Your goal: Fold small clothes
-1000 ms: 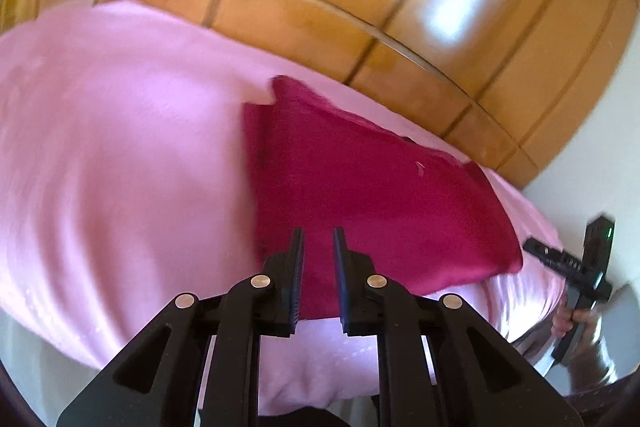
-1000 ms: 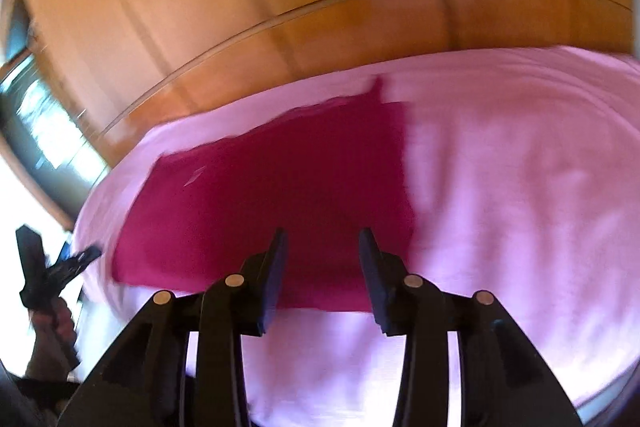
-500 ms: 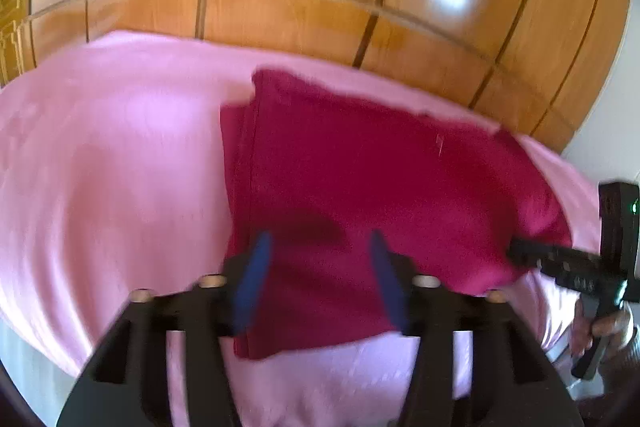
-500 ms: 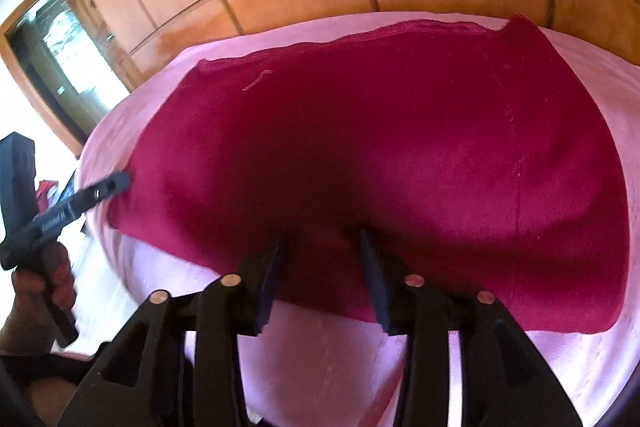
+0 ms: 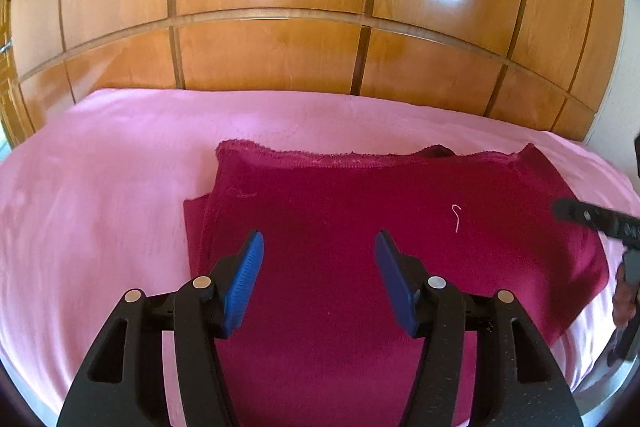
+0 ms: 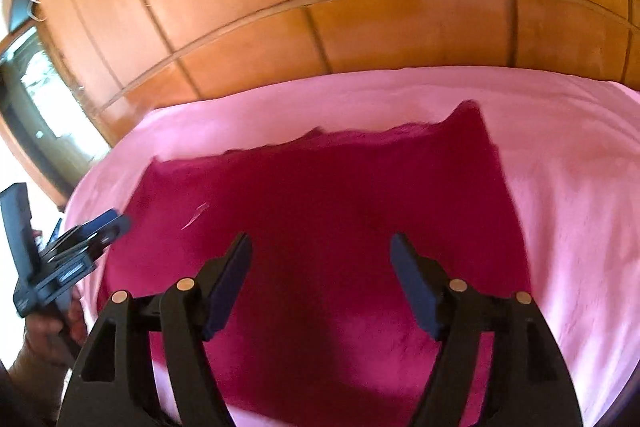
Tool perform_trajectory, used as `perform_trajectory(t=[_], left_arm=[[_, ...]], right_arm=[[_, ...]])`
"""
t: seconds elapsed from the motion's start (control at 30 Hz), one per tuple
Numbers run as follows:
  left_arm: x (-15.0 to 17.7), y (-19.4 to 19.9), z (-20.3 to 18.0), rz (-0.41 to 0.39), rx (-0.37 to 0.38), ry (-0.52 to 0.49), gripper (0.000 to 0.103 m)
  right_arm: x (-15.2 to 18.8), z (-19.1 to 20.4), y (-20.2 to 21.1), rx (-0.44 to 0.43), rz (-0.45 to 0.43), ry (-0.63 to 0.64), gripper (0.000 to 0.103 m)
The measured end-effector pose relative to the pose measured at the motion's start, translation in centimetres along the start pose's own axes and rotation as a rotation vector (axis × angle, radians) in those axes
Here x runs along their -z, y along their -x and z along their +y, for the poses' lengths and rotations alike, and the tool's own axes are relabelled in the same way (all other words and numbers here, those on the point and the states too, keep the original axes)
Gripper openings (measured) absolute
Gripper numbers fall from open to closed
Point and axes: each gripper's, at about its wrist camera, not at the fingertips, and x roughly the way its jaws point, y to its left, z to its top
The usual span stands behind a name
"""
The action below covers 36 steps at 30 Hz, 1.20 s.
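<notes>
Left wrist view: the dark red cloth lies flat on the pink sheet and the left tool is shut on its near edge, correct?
Not quite. The left wrist view shows the left tool open, jaws spread above the dark red cloth, gripping nothing. The cloth does lie flat on the pink sheet.

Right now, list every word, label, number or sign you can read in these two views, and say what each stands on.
No text can be read.
Right gripper, seen from the left wrist view: small pale marks on its finger, too blurred to read.
Left gripper, seen from the right wrist view: faint marks on its black body, too blurred to read.
Crimson cloth, pink sheet, wooden panels: no print or label visible.
</notes>
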Motion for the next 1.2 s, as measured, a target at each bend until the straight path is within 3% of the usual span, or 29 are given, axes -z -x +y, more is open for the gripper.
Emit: perform_trajectory(t=[0.2, 0.43, 0.6, 0.63, 0.73, 1.1, 1.17, 1.2], left_arm=[[-0.2, -1.3, 0.1, 0.024, -0.015, -0.028, 0.057], [-0.2, -2.2, 1.1, 0.035, -0.036, -0.021, 0.057], [-0.5, -2.0, 2.1, 0.023, -0.059, -0.015, 0.058], [-0.6, -1.9, 2.3, 0.018, -0.070, -0.015, 0.064], [-0.7, -1.7, 2.9, 0.007, -0.086, -0.011, 0.067], [-1.4, -3.5, 5.5, 0.056, -0.064, 0.034, 0.067], [-1.4, -3.9, 6.0, 0.069, -0.051, 0.052, 0.064], [-1.5, -4.2, 6.3, 0.076, -0.041, 0.059, 0.058]], right_arm=[[-1.8, -3.2, -3.2, 0.086, 0.048, -0.010, 0.072], [-3.2, -4.2, -6.0, 0.098, 0.044, -0.006, 0.078], [-2.5, -3.3, -6.3, 0.124, 0.021, 0.033, 0.082], [-2.5, -3.4, -6.3, 0.121, 0.019, 0.030, 0.082], [-2.4, -3.4, -6.2, 0.117, 0.015, 0.028, 0.082], [-2.3, -3.2, -6.3, 0.123, 0.009, 0.039, 0.083], [-2.3, -3.2, -6.3, 0.124, 0.008, 0.039, 0.083], [-2.3, -3.2, -6.3, 0.124, 0.009, 0.039, 0.083]])
